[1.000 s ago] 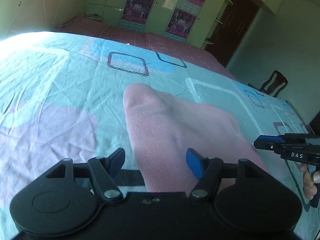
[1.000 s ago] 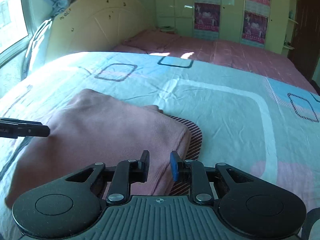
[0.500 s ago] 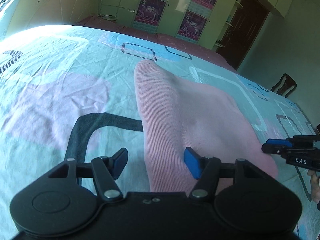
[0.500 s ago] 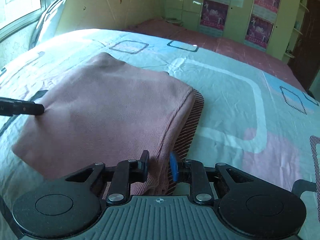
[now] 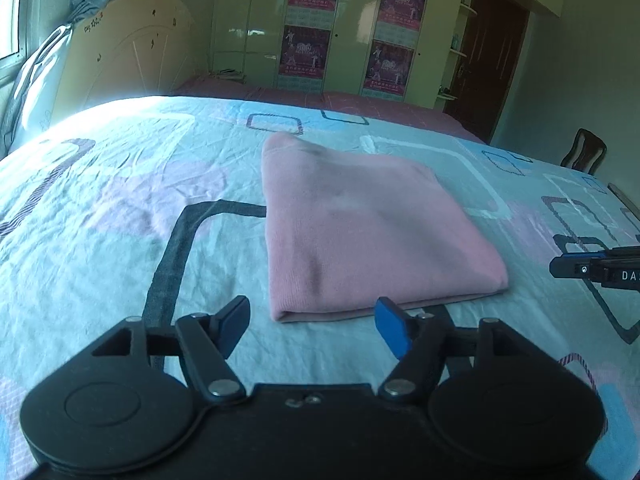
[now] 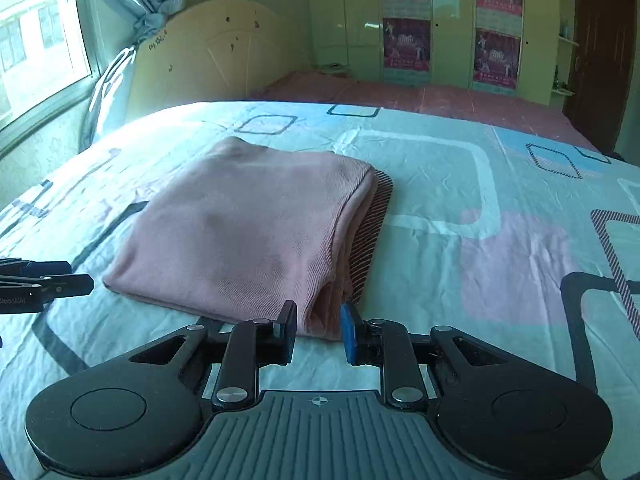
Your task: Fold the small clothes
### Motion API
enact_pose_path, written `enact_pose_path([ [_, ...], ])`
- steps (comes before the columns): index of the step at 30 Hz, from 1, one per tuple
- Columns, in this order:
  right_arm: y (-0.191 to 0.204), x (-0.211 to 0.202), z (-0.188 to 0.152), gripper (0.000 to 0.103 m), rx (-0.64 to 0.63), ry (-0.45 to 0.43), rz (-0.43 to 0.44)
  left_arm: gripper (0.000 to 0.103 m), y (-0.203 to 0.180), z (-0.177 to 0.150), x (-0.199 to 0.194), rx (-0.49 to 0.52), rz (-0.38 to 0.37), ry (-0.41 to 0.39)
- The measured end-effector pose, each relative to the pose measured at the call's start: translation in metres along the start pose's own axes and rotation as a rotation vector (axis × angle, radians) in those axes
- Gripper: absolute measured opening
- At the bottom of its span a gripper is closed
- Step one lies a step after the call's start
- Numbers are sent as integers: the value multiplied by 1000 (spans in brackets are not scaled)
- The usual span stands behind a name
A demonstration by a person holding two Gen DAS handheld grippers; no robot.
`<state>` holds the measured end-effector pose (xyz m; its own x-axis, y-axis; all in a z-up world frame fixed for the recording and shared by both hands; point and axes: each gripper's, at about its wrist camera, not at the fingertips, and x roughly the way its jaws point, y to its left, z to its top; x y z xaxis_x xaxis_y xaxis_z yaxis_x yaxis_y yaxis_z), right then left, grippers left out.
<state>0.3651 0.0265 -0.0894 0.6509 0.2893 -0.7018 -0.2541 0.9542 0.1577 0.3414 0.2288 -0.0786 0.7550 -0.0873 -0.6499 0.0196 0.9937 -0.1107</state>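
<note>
Both grippers hover empty above the bed (image 5: 100,208). The left gripper (image 5: 312,326) is spread wide, the right gripper (image 6: 318,332) slightly parted, just short of the folded pink garment (image 6: 248,232).

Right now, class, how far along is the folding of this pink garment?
Done: the pink garment lies folded into a flat rectangle on the bedsheet. In hand: nothing; the left gripper and right gripper are open, clear of it. Left: little visible, perhaps tidying.
</note>
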Motion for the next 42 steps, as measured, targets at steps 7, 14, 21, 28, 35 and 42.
enact_pose_path([
  [7, 17, -67, -30, 24, 18, -59, 9, 81, -44, -22, -55, 57, 31, -80],
  [14, 37, -122, -67, 103, 5, -157, -39, 87, -66, -45, -119, 45, 125, -239],
  [21, 48, -160, -89, 103, 4, -197, -55, 3, -83, -61, -157, 139, 109, -226],
  [28, 56, -186, -95, 103, 15, -235, -80, 102, -98, -69, -186, 117, 143, -348],
  [35, 64, -200, -99, 103, 15, -258, -90, 102, -102, -68, -188, 115, 138, -299],
  [42, 72, -210, -101, 103, -1, -280, -83, 102, -105, -74, -194, 124, 120, -301],
])
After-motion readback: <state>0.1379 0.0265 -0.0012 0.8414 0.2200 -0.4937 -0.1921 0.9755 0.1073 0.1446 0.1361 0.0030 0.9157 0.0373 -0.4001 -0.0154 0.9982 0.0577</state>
